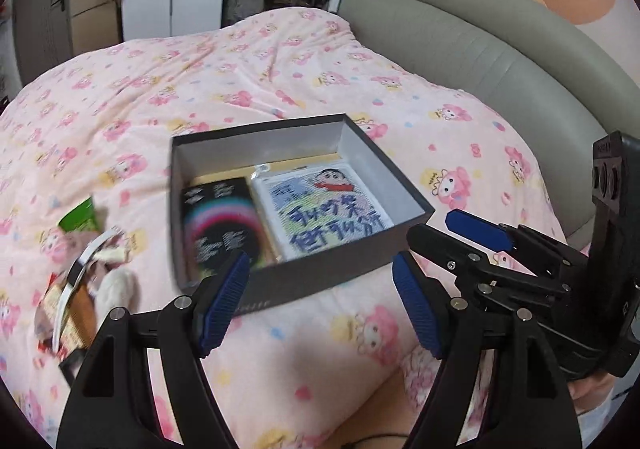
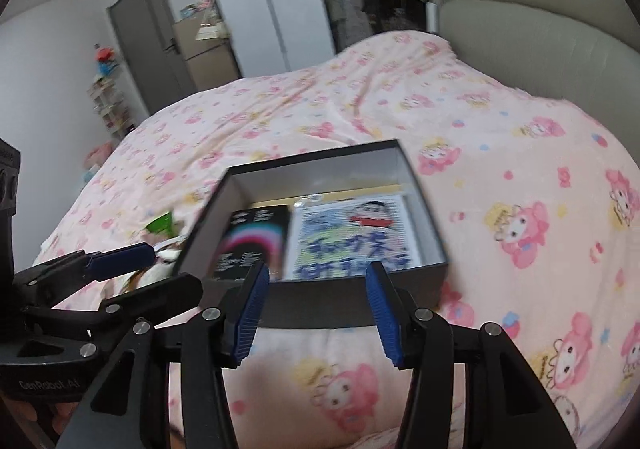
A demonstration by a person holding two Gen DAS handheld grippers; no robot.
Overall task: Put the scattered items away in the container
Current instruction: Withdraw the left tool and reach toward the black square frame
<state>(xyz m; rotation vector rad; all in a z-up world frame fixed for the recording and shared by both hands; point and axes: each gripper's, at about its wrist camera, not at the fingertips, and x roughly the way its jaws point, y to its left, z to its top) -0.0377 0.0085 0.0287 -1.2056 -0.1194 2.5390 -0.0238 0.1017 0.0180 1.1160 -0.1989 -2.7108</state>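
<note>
Black tongs (image 1: 316,297), ribbed blue pads (image 1: 224,301)

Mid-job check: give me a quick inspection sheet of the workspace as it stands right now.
Surface: bed with pink cartoon-print duvet, rumpled.
Job's things: open dark box on the duvet; inside lie a black booklet and a cartoon picture pack, side by side.
Clutter: small pile of loose items, one with green packaging, still on the duvet to the box's left.
Grippers: left gripper and right gripper both open, nothing between the pads.
Cables: nothing seen.
Surroundings: grey padded headboard, wardrobe, door.
</note>
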